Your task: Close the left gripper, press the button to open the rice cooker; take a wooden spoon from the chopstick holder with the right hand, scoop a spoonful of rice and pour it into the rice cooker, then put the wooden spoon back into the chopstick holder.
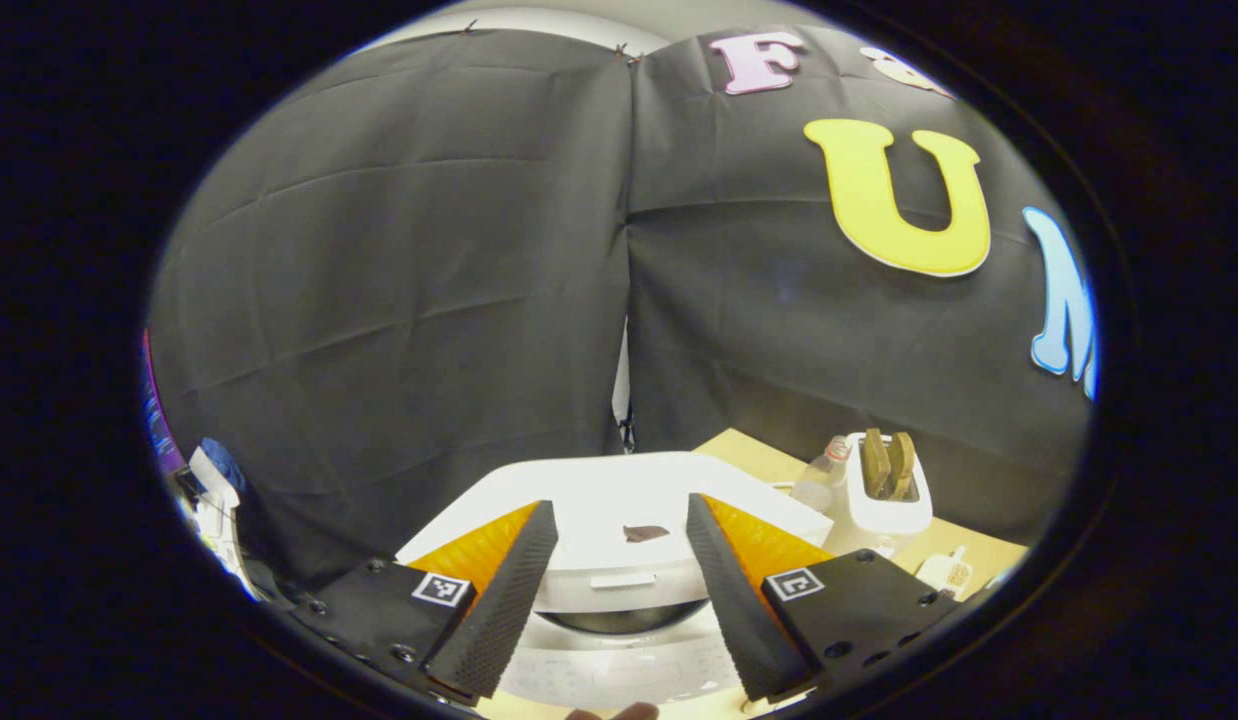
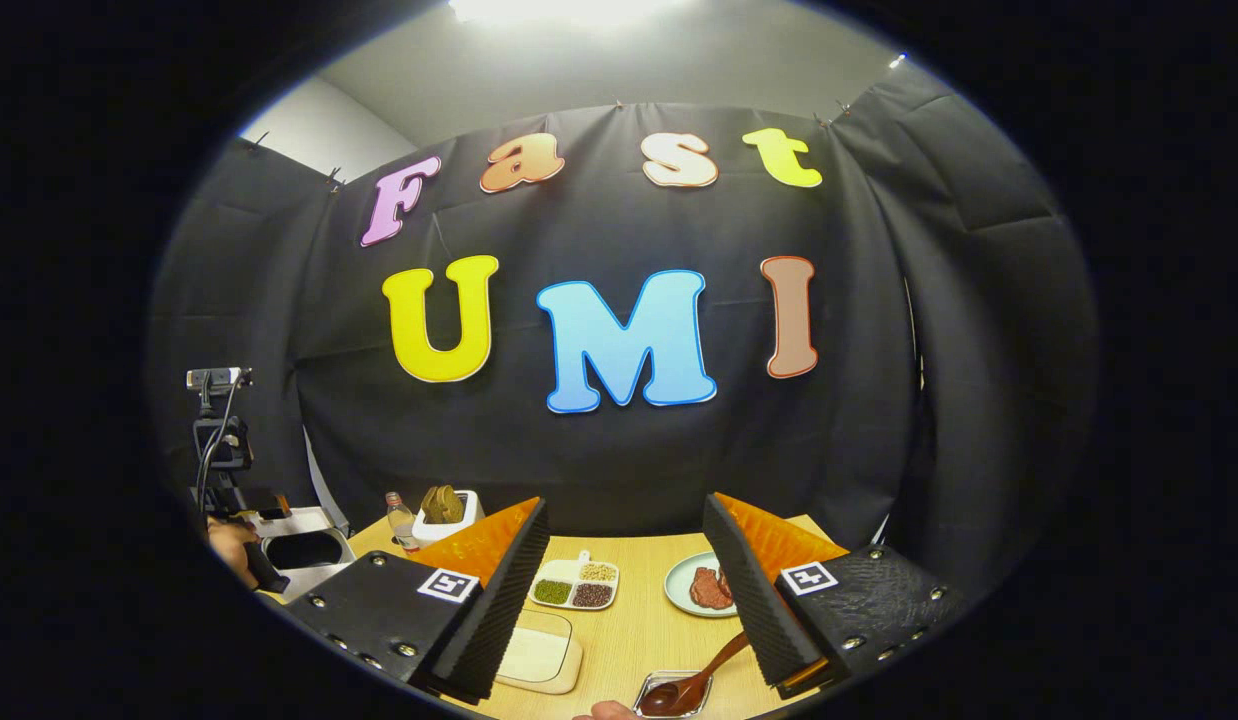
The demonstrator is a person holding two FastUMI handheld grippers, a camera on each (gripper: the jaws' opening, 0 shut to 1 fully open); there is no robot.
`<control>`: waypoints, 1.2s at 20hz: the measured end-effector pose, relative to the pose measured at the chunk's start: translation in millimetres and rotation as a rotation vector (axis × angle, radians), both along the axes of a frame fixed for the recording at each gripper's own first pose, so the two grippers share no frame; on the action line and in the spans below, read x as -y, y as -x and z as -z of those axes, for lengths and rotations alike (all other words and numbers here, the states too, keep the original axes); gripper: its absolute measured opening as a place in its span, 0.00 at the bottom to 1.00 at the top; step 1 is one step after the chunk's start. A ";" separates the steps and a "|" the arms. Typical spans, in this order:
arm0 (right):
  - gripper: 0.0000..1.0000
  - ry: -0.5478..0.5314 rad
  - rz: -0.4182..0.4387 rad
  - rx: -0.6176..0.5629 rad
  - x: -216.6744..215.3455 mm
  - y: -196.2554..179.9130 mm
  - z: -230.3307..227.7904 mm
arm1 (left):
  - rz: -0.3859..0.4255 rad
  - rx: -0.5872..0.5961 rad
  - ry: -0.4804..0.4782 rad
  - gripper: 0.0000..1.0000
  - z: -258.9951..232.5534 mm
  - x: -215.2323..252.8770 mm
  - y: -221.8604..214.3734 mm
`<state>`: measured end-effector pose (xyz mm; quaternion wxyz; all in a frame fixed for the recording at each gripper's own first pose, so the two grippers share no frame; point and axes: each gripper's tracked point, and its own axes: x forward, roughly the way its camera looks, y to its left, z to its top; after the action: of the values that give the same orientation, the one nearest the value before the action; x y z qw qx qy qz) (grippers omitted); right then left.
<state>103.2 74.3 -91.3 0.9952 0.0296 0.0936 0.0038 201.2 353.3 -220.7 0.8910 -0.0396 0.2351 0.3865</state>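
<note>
Cooker [image 1: 619, 560] sat dead ahead in the left gripper view, white, lid raised, dark inner pot [image 1: 624, 620] visible under the lid edge. Left gripper [image 1: 619, 600] had its fingers spread wide, nothing between them, framing the cooker on both sides. Right of the cooker: a clear bottle [image 1: 817, 480], then the white chopstick holder [image 1: 887, 500] with wooden handles [image 1: 887, 462] sticking up out of it, both on the wooden table [image 1: 749, 455].

In the right gripper view, far left: a camera on a stand [image 2: 217, 420], a hand [image 2: 229, 545] beside the open cooker [image 2: 304, 548] (the hand seemed to hold the other gripper, too small to be sure). Next right, bottle [image 2: 399, 520] and chopstick holder [image 2: 445, 512] at the far edge of the table [image 2: 639, 620]. Right gripper [image 2: 619, 600] was also wide open and gripped nothing. Between its fingers: a divided tray of grains [image 2: 575, 585] farther off, a pale flat dish [image 2: 539, 652] near, left of centre. Near bottom centre, a small clear tray [image 2: 674, 692] with a wooden spoon [image 2: 691, 682] lying in it, bowl down-left, handle running up-right towards the right finger; contact with the finger could not be told. Right of the grain tray, a plate with reddish food [image 2: 704, 585].
</note>
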 end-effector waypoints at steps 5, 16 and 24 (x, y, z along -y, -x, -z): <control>0.94 -0.004 0.031 -0.010 8.7 3.2 3.4 | 0.030 -0.037 0.034 0.93 28.1 13.5 10.3; 0.87 0.002 0.020 -0.058 6.0 8.8 18.4 | 0.062 -0.135 0.098 0.91 75.6 23.4 23.1; 0.94 0.007 0.020 -0.086 8.1 12.3 27.3 | 0.054 -0.140 0.102 1.00 85.8 27.0 26.1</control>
<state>90.9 66.2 -118.6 0.9903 0.0272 0.1362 -0.0077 175.2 326.3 -306.5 0.8793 -0.0515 0.3171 0.3516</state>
